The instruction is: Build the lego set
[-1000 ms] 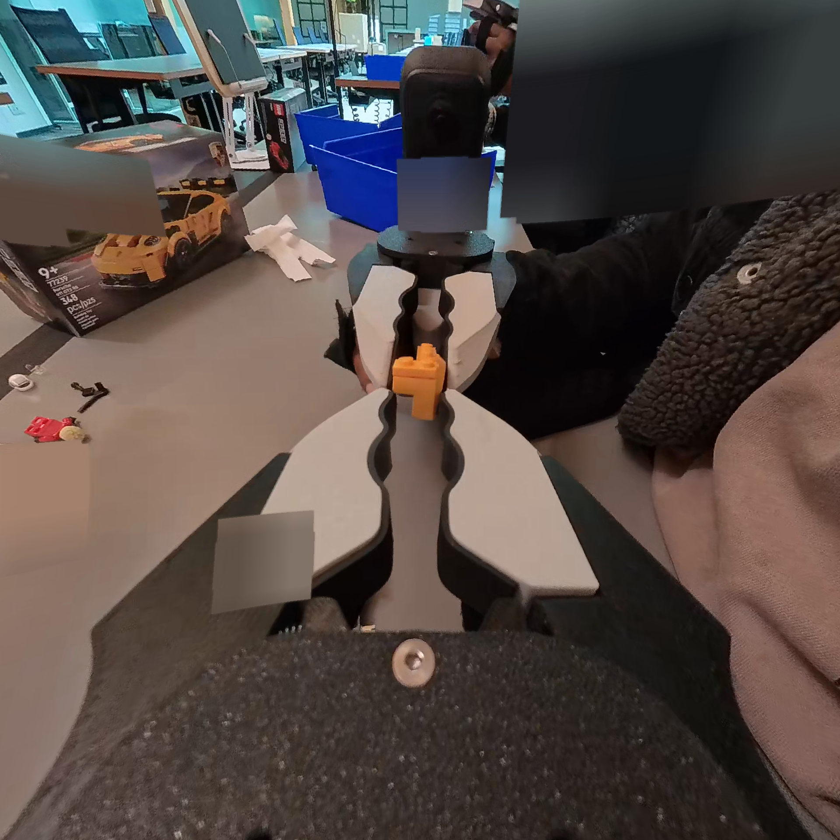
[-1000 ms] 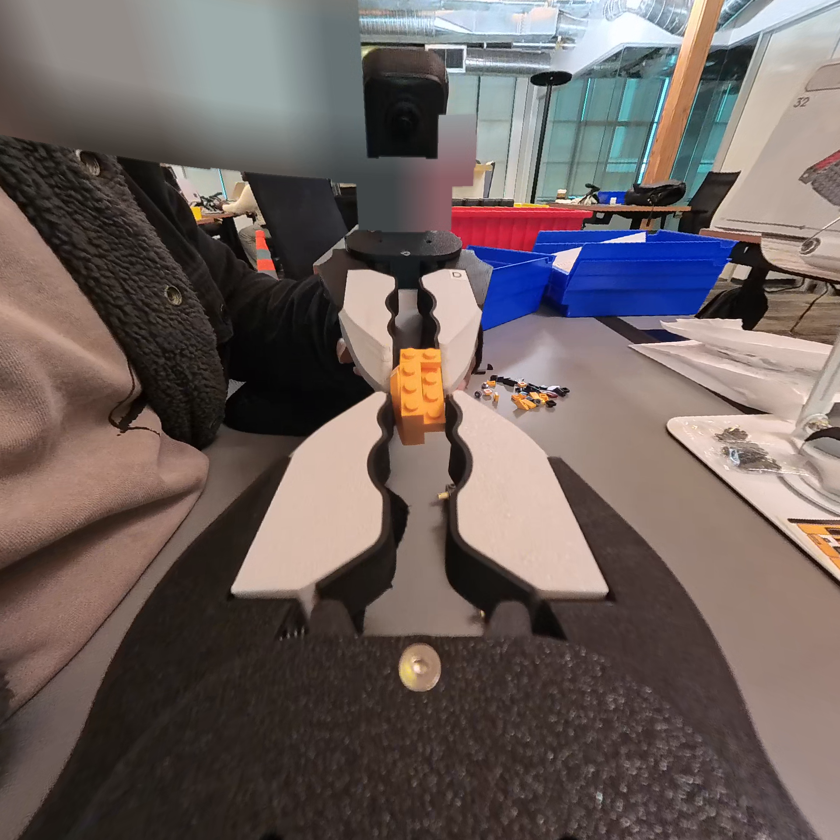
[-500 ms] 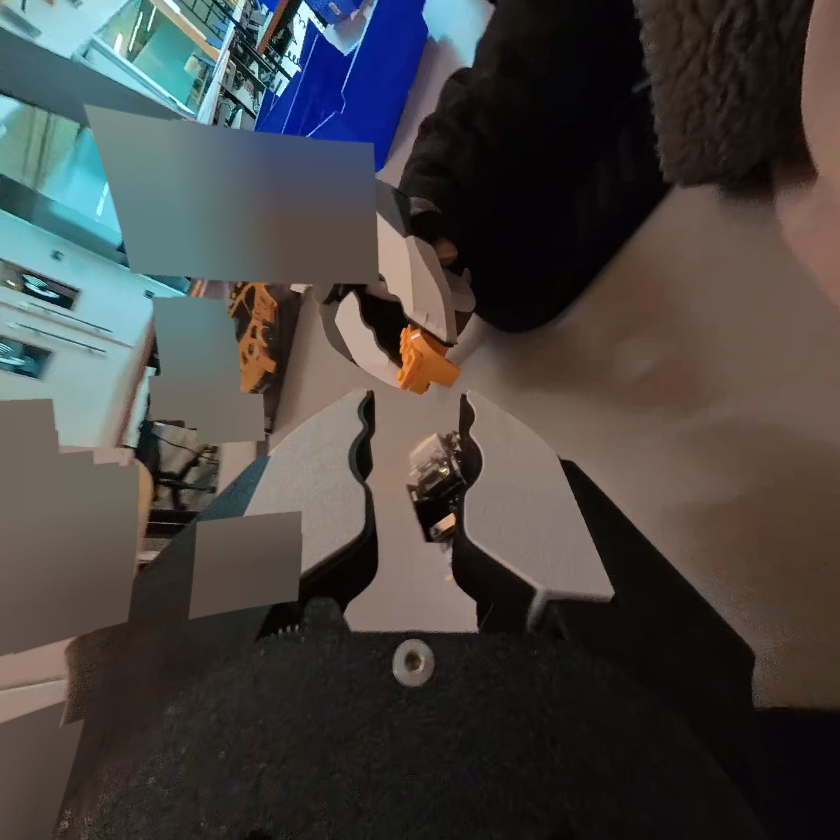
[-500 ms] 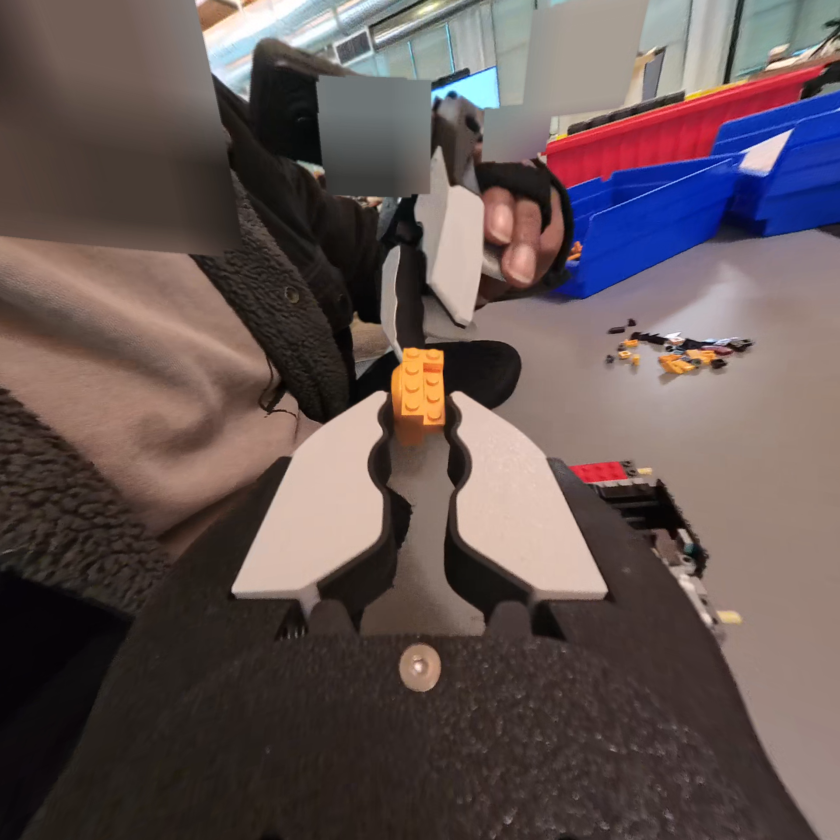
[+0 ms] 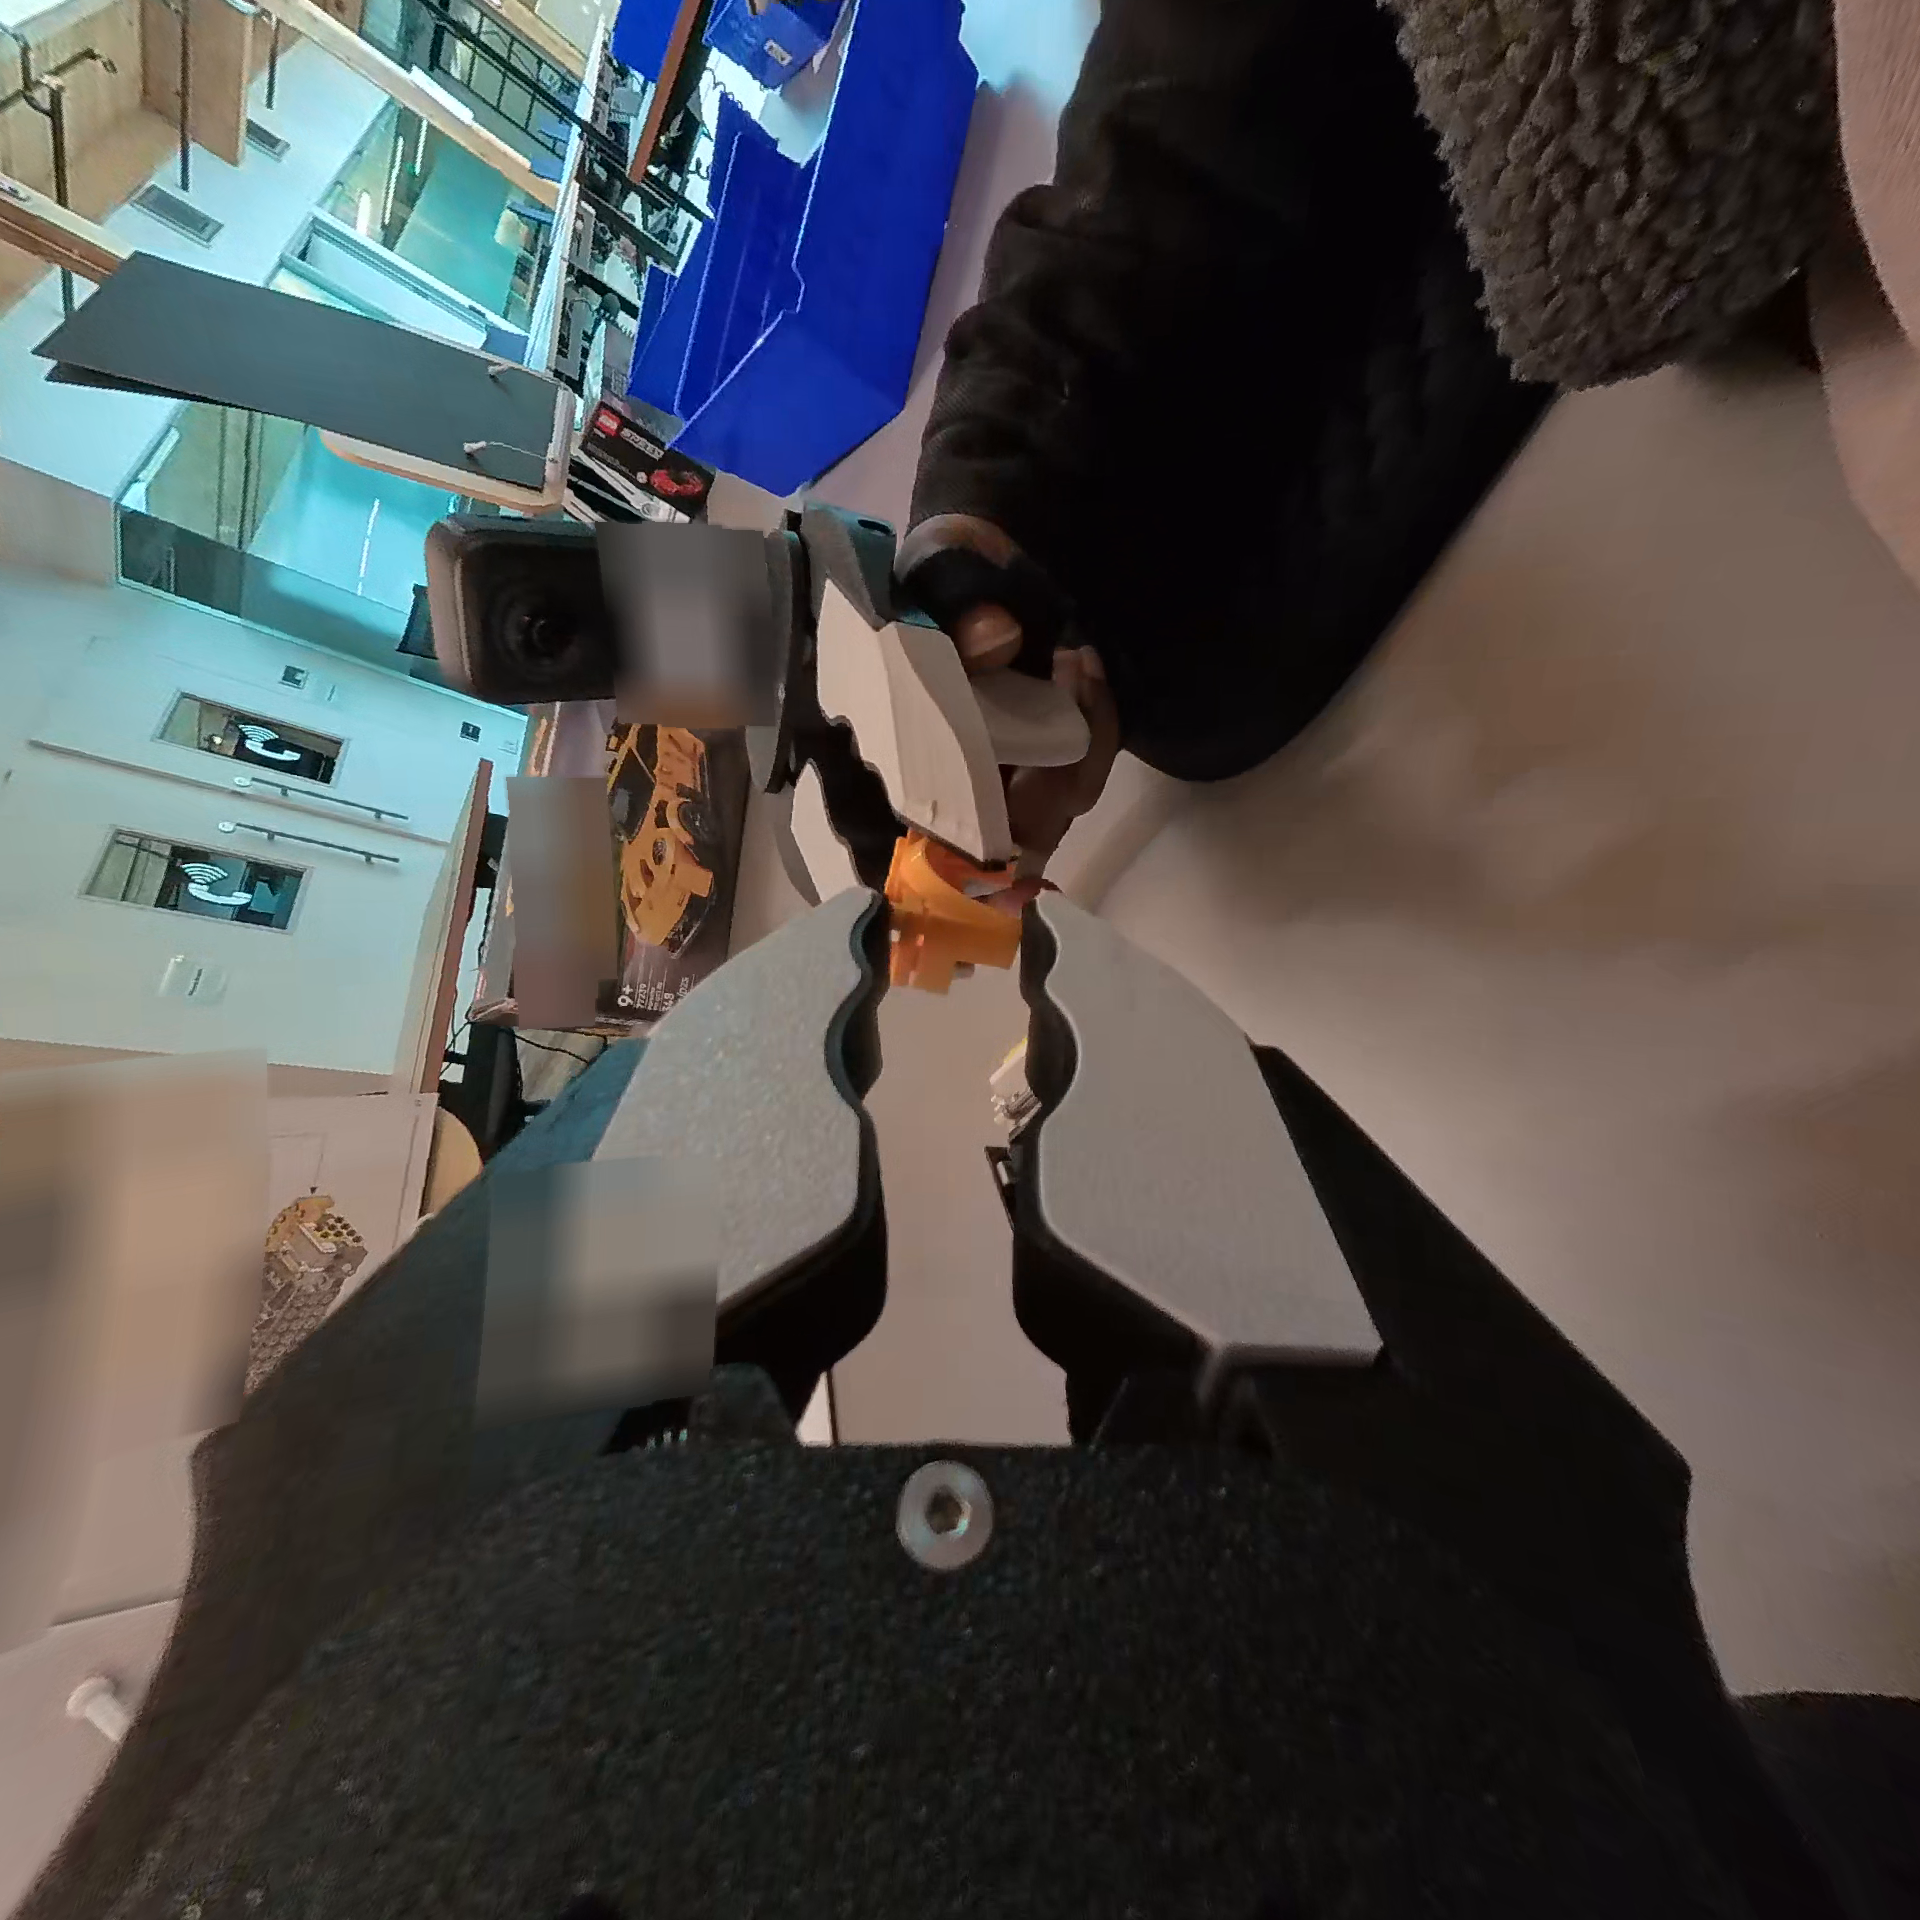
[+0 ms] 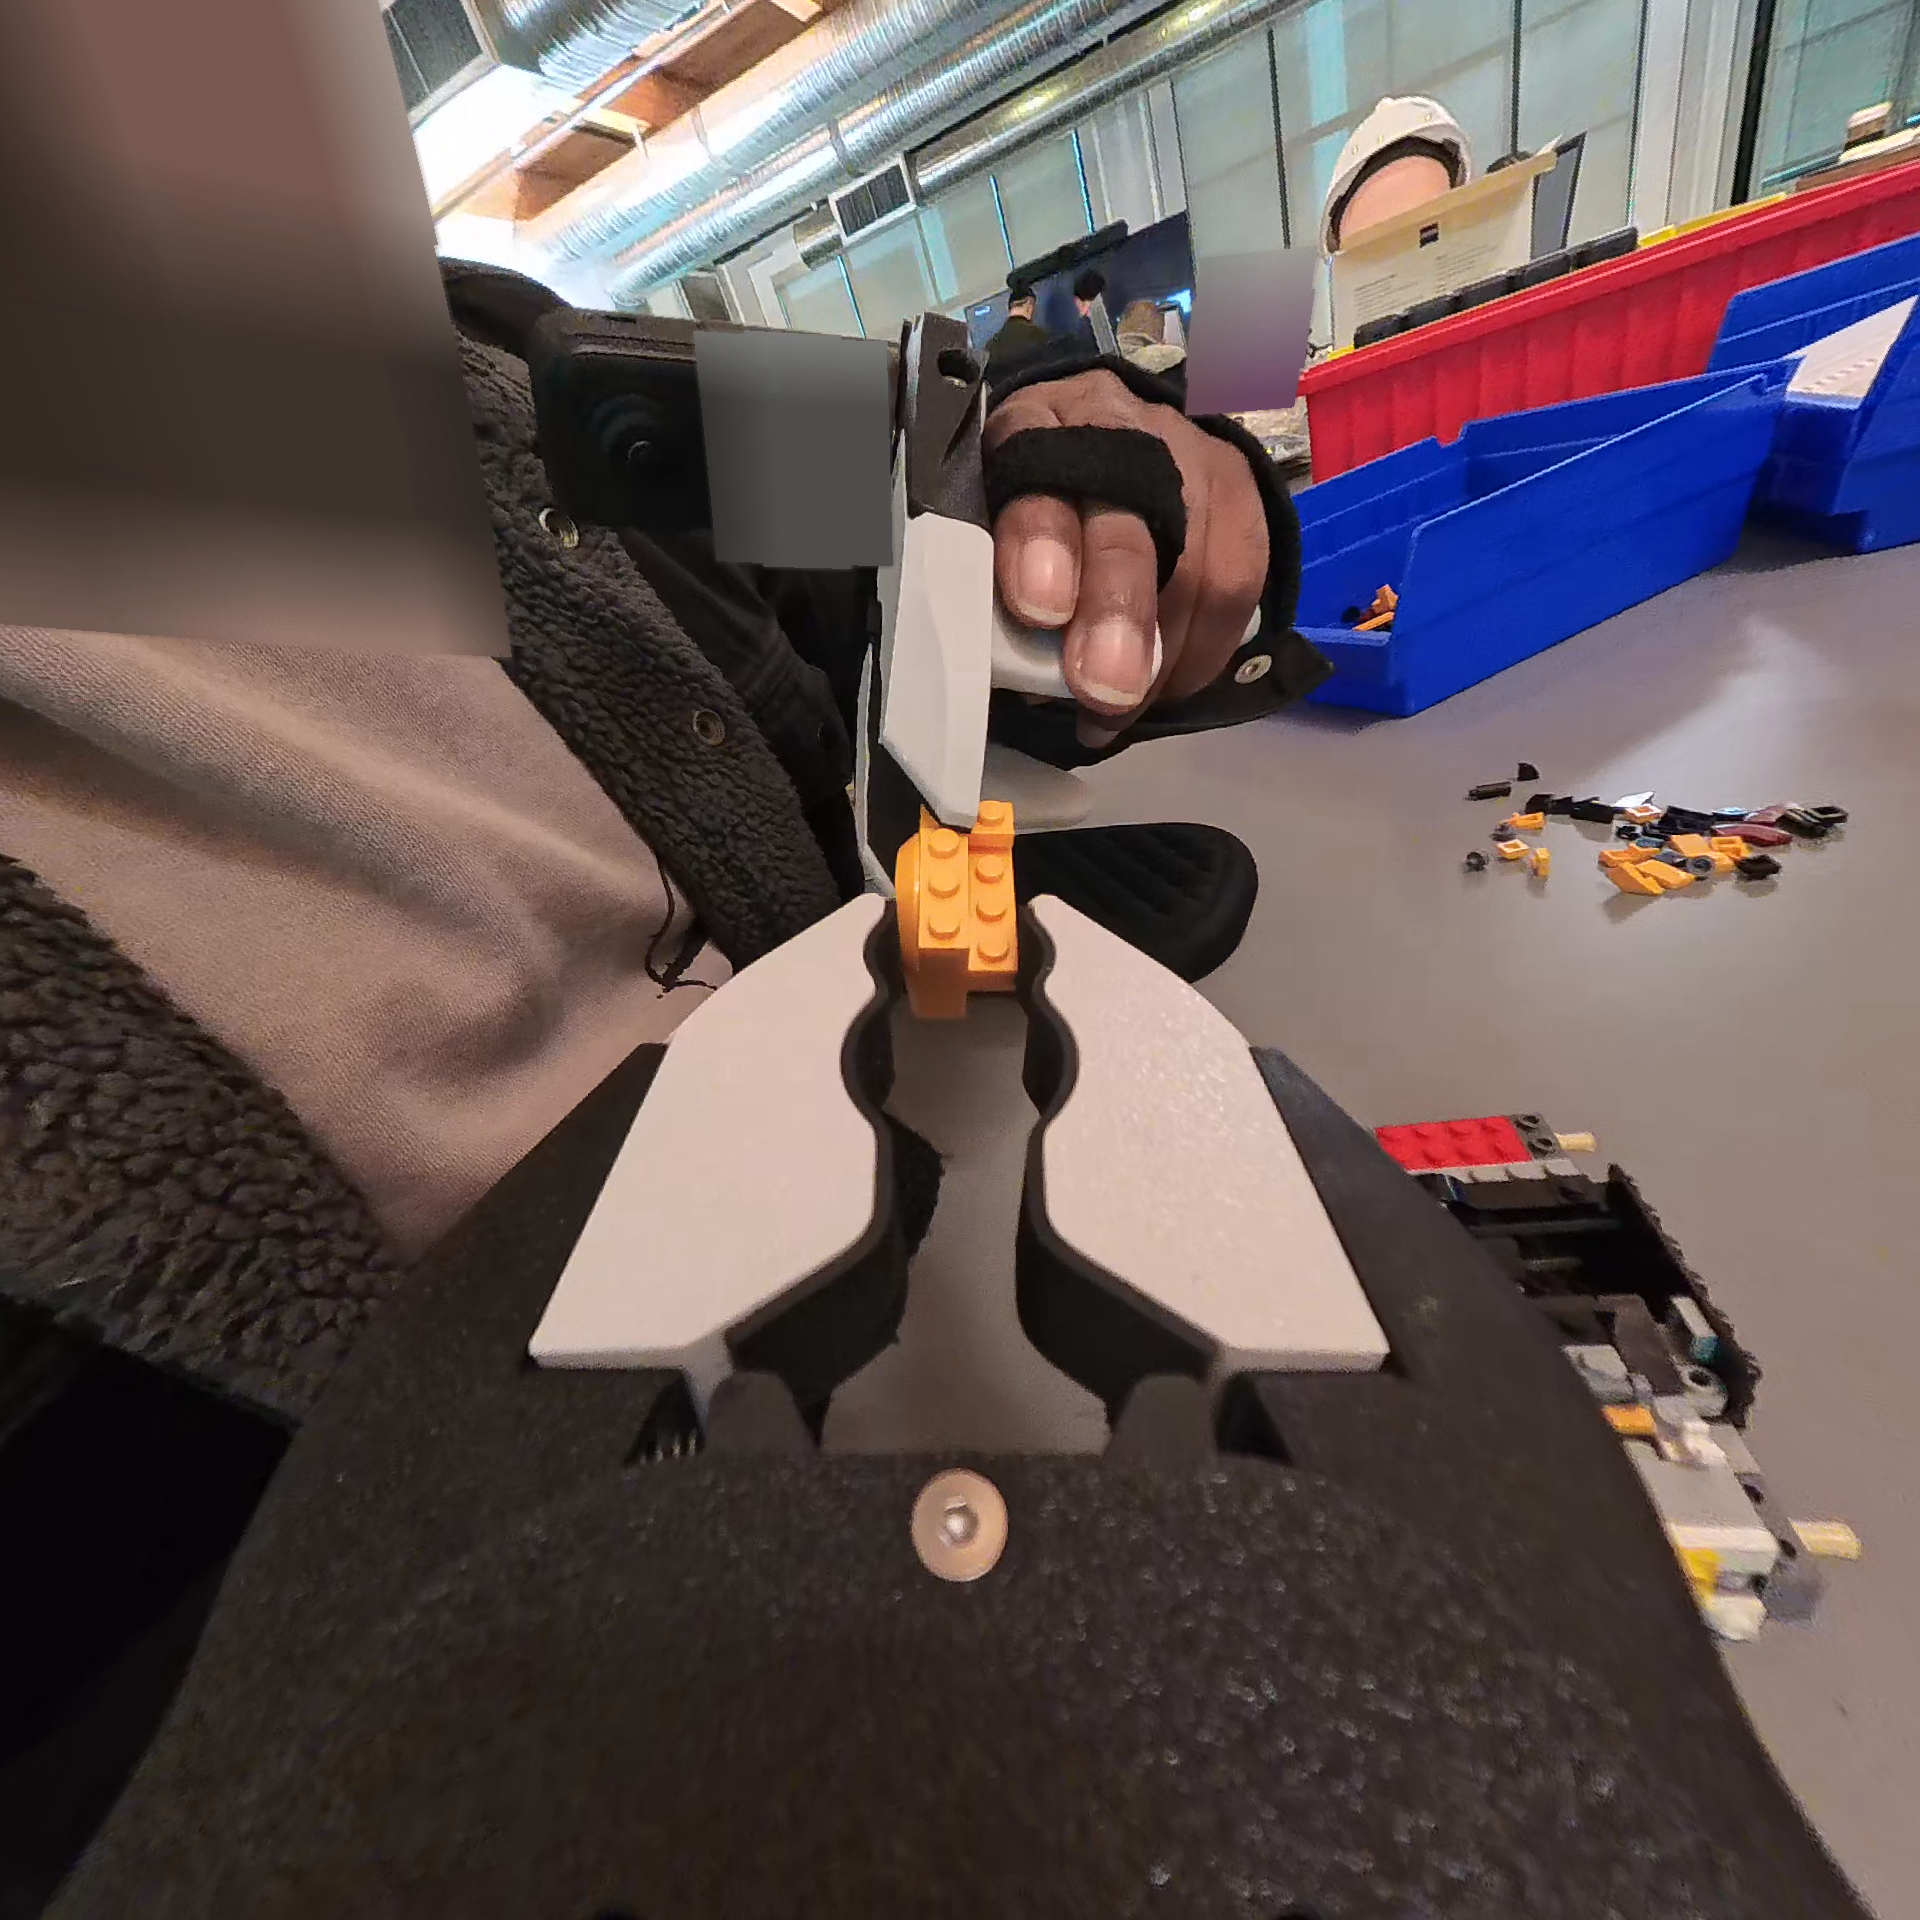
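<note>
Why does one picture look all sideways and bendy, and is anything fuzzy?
Left wrist view: the camera is rolled over, so the blue bins and the room stand sideways, and the wide lens bends the edges; the bottom left is smeared. Right wrist view: level and sharper, with the orange lego piece crisp and even light on the grey table.

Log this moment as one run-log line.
right hand-held gripper: shut on orange brick assembly | left hand-held gripper: closing around it | chassis: on table

Print, perhaps legible, marks the yellow-car box (image 5: 665, 883).
</note>
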Available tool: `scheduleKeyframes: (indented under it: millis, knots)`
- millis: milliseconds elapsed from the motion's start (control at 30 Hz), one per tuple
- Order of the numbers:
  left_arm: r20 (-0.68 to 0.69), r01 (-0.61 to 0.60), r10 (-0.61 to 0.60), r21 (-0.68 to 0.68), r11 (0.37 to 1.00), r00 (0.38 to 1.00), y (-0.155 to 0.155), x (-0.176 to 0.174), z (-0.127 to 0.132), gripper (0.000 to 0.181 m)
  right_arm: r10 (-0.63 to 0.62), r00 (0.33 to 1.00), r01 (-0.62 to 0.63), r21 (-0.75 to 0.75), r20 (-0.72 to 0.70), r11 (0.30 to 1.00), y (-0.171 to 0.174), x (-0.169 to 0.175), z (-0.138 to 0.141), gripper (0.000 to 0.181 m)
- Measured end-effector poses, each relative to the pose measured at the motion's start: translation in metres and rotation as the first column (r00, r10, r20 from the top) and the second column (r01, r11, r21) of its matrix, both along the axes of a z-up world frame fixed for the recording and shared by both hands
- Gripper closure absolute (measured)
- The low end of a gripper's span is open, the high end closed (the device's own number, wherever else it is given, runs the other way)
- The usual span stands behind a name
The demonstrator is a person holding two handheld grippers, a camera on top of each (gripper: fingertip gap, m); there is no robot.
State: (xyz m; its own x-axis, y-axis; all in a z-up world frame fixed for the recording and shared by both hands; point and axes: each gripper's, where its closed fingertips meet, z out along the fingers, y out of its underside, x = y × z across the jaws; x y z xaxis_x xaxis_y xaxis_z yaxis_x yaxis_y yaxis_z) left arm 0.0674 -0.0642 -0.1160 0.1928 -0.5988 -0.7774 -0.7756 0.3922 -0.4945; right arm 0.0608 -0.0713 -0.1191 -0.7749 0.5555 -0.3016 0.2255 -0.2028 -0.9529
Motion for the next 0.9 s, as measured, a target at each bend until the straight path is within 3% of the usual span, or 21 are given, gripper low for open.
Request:
scheduleKeyframes:
  millis: [33, 567, 900]
  knots:
    - [0.001, 0.001, -0.001, -0.001, 1.0, 1.0, -0.0005, 0.0001, 0.0003, 0.158, 0.001, 1.0, -0.001, 0.0, -0.001, 1.0, -0.0005, 0.0001, 0.0002, 0.16]
    - [-0.062, 0.019, -0.024, -0.082, 0.996, 0.998, -0.009, -0.0009, -0.0072, 0.158, 0.054, 0.997, -0.055, 0.01, 0.05, 0.998, -0.01, 0.0026, -0.0087, 0.161]
    - [-0.015, 0.008, -0.008, -0.016, 1.0, 1.0, -0.005, 0.0012, -0.0008, 0.157, 0.042, 0.999, -0.042, -0.015, 0.018, 0.999, -0.0058, 0.0041, -0.0008, 0.161]
